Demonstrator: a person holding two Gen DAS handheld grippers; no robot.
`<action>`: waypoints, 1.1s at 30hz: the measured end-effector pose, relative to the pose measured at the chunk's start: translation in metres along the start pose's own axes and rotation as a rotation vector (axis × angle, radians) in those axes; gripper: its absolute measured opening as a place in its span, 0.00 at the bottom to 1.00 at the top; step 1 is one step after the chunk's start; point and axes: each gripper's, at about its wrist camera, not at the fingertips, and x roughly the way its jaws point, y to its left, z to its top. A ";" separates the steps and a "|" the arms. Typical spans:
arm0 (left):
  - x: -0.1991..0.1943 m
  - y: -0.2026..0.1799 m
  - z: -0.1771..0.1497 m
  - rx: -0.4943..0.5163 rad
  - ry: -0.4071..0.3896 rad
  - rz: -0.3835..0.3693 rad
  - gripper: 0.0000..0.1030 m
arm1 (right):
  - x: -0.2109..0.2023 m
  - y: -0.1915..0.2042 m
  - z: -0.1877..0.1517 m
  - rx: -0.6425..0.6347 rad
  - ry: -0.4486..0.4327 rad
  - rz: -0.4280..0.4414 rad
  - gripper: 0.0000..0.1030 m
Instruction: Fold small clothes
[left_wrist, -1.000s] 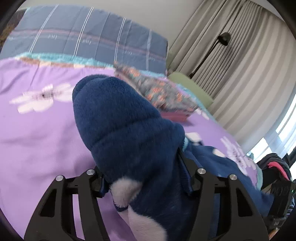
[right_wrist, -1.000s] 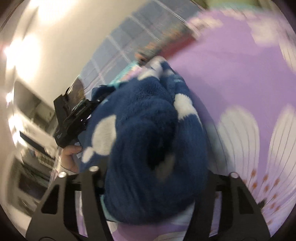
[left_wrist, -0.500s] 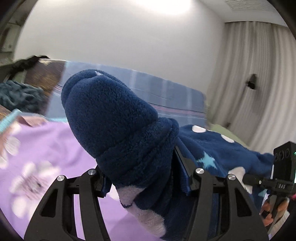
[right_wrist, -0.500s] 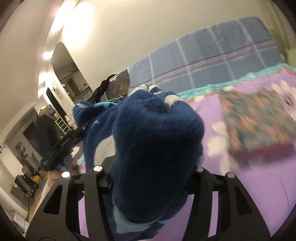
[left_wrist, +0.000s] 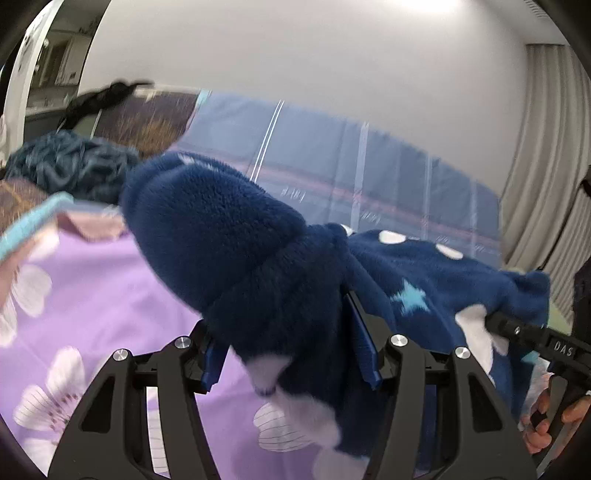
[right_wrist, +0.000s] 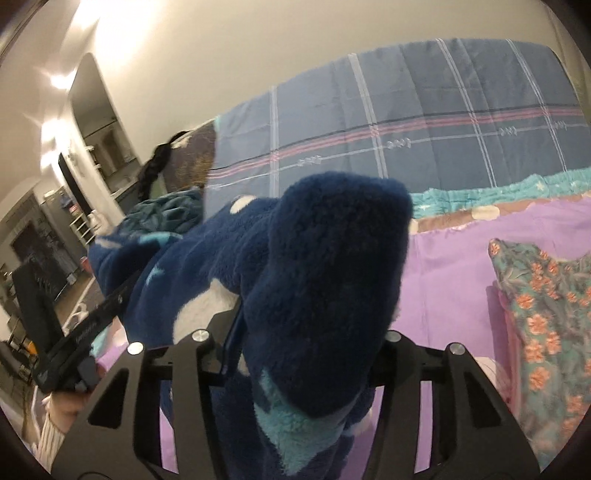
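L gripper (left_wrist: 290, 354) clamps one bunched end of navy fleece garment (left_wrist: 236, 251); R gripper (right_wrist: 306, 354), jaws just closing tighter, grips other end. Garment stretched between both, lifted above purple floral bedsheet (left_wrist: 110, 302). Folded floral cloth (right_wrist: 546, 314) lies beside.

Probably a bedroom; bed (right_wrist: 461, 251), curtains (left_wrist: 543, 155)

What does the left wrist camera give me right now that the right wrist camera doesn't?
Only the left wrist view shows the grey curtain and the right gripper's handle, marked DAS.

Only the right wrist view shows the floral folded garment lying on the bedspread, and the doorway into the next room.

Both show the navy fleece garment clamped in each gripper and stretched between them, the purple flowered bedspread and the blue plaid blanket.
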 end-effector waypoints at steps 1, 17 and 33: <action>0.005 0.002 -0.006 0.005 0.014 0.010 0.57 | 0.013 -0.005 -0.006 0.006 0.000 -0.029 0.47; 0.000 -0.032 -0.077 0.198 0.169 0.037 0.88 | -0.018 -0.035 -0.089 0.003 0.097 -0.204 0.81; -0.258 -0.115 -0.189 0.282 0.009 -0.185 0.99 | -0.283 0.035 -0.249 -0.283 -0.057 -0.300 0.98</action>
